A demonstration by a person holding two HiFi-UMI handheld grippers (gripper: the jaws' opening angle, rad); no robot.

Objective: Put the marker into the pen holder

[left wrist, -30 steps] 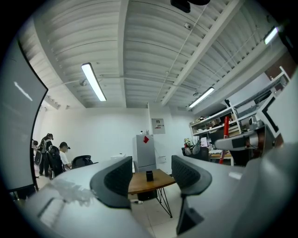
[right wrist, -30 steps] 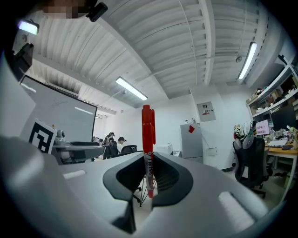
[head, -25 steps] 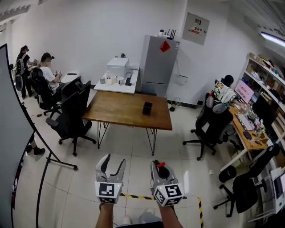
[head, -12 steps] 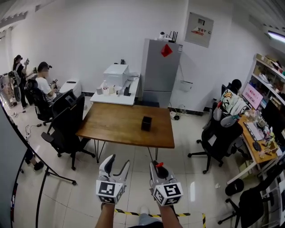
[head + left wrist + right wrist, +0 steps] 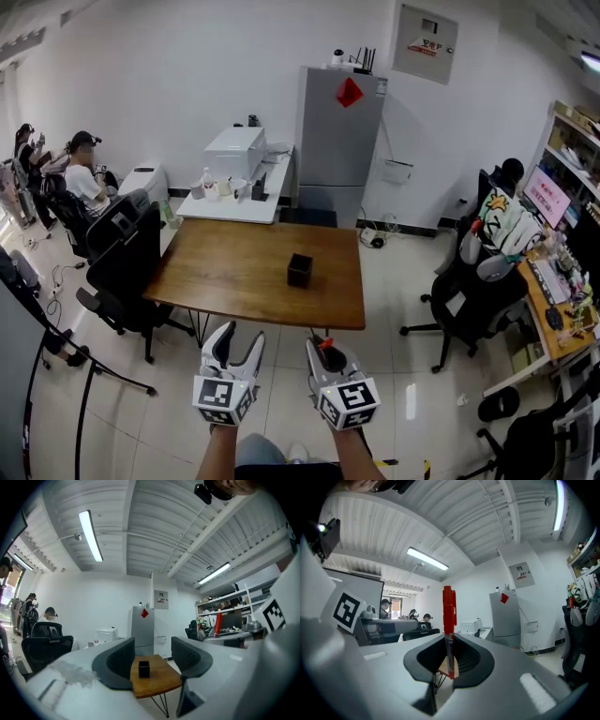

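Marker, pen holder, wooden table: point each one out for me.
marker (image 5: 449, 613), right gripper view, on the upper red barrel.
pen holder (image 5: 299, 270), head view, on its black front face.
wooden table (image 5: 230, 272), head view, on the bare top left of the pen holder.

Pale left claw (image 5: 239, 335), pale right claw (image 5: 322, 349), dark pads (image 5: 119, 660), black-and-white marker cubes (image 5: 224, 398)

no text legible at this resolution, red-and-white label (image 5: 423, 43) on grey wall panel (image 5: 425, 62) too small to read, red diamond sticker (image 5: 349, 92) on fridge (image 5: 339, 141) unreadable, print on marker (image 5: 449, 616) blurred, square code patterns on left gripper (image 5: 238, 339) and right gripper (image 5: 322, 351) cubes
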